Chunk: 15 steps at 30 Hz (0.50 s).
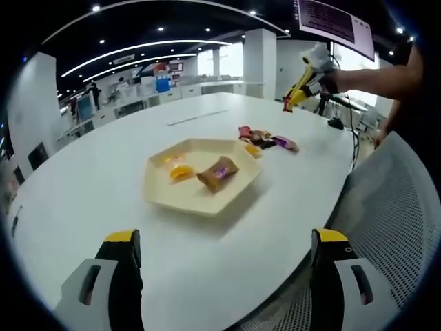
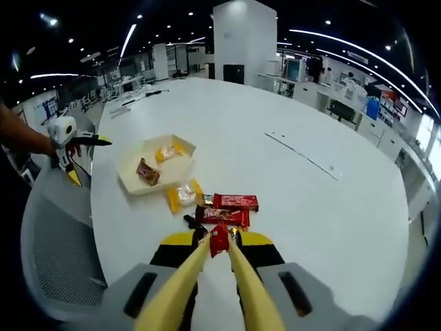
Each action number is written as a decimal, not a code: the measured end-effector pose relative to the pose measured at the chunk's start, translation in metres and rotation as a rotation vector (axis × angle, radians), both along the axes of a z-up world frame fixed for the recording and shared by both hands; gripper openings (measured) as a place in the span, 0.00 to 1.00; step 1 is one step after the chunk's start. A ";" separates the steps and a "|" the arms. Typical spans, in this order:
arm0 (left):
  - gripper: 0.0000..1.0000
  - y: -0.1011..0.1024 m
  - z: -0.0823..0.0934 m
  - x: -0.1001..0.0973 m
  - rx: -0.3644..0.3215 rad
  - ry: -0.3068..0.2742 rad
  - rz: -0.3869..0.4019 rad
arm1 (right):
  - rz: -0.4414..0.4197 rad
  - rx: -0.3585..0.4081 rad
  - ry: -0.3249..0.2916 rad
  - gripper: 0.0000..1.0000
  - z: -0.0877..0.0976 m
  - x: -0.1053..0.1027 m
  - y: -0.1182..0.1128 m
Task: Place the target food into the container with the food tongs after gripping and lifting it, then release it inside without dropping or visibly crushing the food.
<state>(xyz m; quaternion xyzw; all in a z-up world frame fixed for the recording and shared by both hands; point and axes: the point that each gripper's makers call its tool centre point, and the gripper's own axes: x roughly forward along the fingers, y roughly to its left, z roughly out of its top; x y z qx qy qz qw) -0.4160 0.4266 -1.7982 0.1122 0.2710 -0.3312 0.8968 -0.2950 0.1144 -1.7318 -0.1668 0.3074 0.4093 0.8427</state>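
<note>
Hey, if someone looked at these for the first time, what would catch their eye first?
Probably the yellow tongs in the right tool, pinching a small red snack above the big white table. Next, the pale hexagonal tray mid-table holding a brown wrapped snack, with a cluster of wrapped snacks beyond it.

A grey mesh chair (image 1: 403, 207) beside the white table (image 1: 89, 186).

Lower centre of the right gripper view, glossy foil-like red wrappers (image 2: 234, 202) catch the ceiling lights. The white table (image 2: 289, 110) looks smooth with a soft sheen. The cream tray (image 1: 162, 189) appears matt plastic; the grey chair (image 1: 400, 207) is perforated mesh.
</note>
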 end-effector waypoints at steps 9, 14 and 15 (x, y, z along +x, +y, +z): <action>0.99 0.000 0.001 0.000 0.002 -0.001 0.004 | 0.107 0.005 -0.022 0.21 0.021 0.016 0.069; 0.99 0.002 0.001 0.002 0.006 -0.005 0.014 | 0.178 0.010 -0.037 0.20 0.027 0.019 0.117; 0.99 0.003 0.001 0.002 0.004 -0.005 0.015 | 0.193 0.010 -0.041 0.21 0.028 0.020 0.127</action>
